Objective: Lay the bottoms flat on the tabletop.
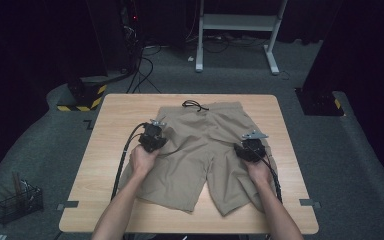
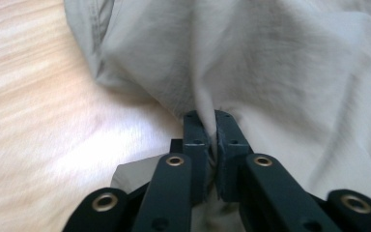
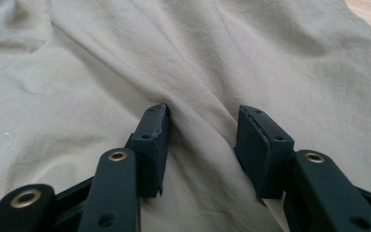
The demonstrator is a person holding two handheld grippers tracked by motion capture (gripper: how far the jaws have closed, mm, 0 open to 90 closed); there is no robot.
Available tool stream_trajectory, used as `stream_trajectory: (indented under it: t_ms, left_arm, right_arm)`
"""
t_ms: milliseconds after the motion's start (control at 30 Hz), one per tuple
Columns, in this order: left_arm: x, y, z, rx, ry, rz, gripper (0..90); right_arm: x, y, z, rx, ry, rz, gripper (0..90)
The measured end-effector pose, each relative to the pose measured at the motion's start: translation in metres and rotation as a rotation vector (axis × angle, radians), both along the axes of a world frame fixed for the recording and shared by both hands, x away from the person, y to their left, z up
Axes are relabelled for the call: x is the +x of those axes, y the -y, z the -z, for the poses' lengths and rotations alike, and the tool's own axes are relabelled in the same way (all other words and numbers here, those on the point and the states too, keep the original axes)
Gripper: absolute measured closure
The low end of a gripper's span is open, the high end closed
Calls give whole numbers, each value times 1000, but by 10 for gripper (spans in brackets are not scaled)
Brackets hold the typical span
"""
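Shorts [image 1: 200, 150] — a khaki pair — lie spread flat on the wooden table [image 1: 110, 165], waistband toward the far edge and the two legs running back toward the near edge where our forearms come in. A black drawstring [image 1: 194, 104] curls at the waistband, close to the far edge. Our left gripper [image 1: 153, 142] sits at the outer side of the left leg, nearer the table's left edge, and in the left gripper view [image 2: 205, 121] its jaws are clenched on a raised pleat of the cloth, with bare wood showing just beside the fabric's hem. Our right gripper [image 1: 247, 152] rests on the right leg, toward the table's right edge; in the right gripper view [image 3: 203, 121] its jaws stand apart, tips down against the cloth with a low ridge of fabric between them — the pads do not press on it. The cables trail back along both forearms.
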State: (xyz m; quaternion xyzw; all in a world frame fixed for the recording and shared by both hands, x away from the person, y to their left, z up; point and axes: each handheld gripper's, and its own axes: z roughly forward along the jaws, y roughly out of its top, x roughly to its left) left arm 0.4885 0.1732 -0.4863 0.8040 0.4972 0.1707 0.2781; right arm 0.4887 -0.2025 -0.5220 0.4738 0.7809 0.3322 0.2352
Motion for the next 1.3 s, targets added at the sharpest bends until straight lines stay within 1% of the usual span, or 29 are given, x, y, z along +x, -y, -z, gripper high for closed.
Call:
stream_trajectory:
  t_ms: [67, 100, 167, 233, 300, 333, 433, 533, 567, 633, 667, 700, 733, 767, 800, 833, 867, 900, 933, 967, 1000, 1033, 1067, 1100, 1133, 1167, 1200, 1267, 1300]
  left_arm:
    - [-6, -3, 4, 10, -37, 9, 865]
    - [-10, -4, 6, 21, -45, 15, 867]
    - [-19, -3, 8, 23, -58, 41, 867]
    - [-29, 2, 8, 13, -59, 76, 867]
    - [-31, 7, 8, 28, -51, 90, 864]
    - [-29, 11, 8, 38, -46, 92, 862]
    - [-10, 20, 12, 61, -49, 75, 860]
    - [14, 29, 13, 59, -48, 42, 859]
    - [22, 31, 13, 79, -40, 34, 859]
    - [37, 35, 13, 162, -10, 11, 859]
    - [45, 35, 13, 181, -5, -7, 859]
    - [51, 34, 13, 169, -19, -29, 858]
    - [57, 32, 12, 146, -34, -50, 854]
    - [60, 30, 12, 122, -49, -64, 848]
    - [60, 28, 11, 99, -58, -67, 818]
    - [58, 26, 10, 88, -56, -69, 771]
    - [52, 24, 7, 75, -38, -58, 713]
    - [45, 23, 5, 72, -13, -40, 658]
    - [39, 22, 3, 76, 3, -23, 611]
    - [31, 20, -1, 80, 29, 2, 563]
    - [23, 17, -5, 89, 61, 27, 515]
    - [15, 14, -9, 99, 90, 42, 490]
    - [7, 10, -14, 96, 110, 49, 475]
    - [1, 7, -17, 81, 114, 52, 472]
    - [-11, 0, -23, 41, 124, 64, 480]
    - [-17, -2, -25, 18, 128, 70, 487]
    - [-25, -5, -27, -4, 134, 80, 486]
    - [-43, -7, -27, -28, 141, 114, 471]
    - [-51, -7, -25, -25, 137, 129, 458]
  right_arm:
    - [-1, -1, 0, 3, -1, 6, 550]
    - [-2, -1, 0, 5, -3, 5, 549]
    - [-5, -2, 0, 7, -6, 3, 547]
    - [-9, -1, 0, 6, -2, -7, 546]
    - [-10, -1, 0, 7, -5, -6, 547]
    - [-11, -1, 0, 5, -4, -3, 547]
    - [-10, -3, 0, 5, -5, 0, 548]
    - [-7, -6, 0, 3, -8, 6, 548]
    - [-4, -7, -1, 0, -14, 7, 548]
    - [2, -10, -3, -13, -31, 5, 548]
    - [4, -10, -4, -16, -36, 7, 547]
    - [7, -10, -4, -14, -37, 7, 546]
    - [10, -9, -4, -9, -40, 12, 546]
    - [12, -9, -3, -8, -35, 16, 544]
    - [14, -8, -2, -3, -28, 19, 540]
    - [15, -7, -1, 4, -21, 23, 533]
    - [16, -6, -1, 6, -19, 22, 531]
    - [15, -5, -2, 6, -29, 18, 511]
    - [14, -4, -4, 23, -50, 4, 505]
    - [12, -3, -5, 48, -62, -7, 510]
    - [9, 0, -8, 84, -61, -28, 509]
    - [5, 1, -12, 106, -47, -45, 509]
    - [1, 3, -17, 119, -35, -59, 509]
    - [-4, 3, -23, 129, -33, -68, 507]
    - [-7, 4, -27, 130, -32, -80, 501]
    - [-15, 6, -32, 129, -28, -99, 497]
    - [-20, 7, -33, 135, -32, -102, 492]
    - [-31, 11, -35, 148, -4, -138, 472]
    - [-35, 14, -34, 160, 5, -147, 465]
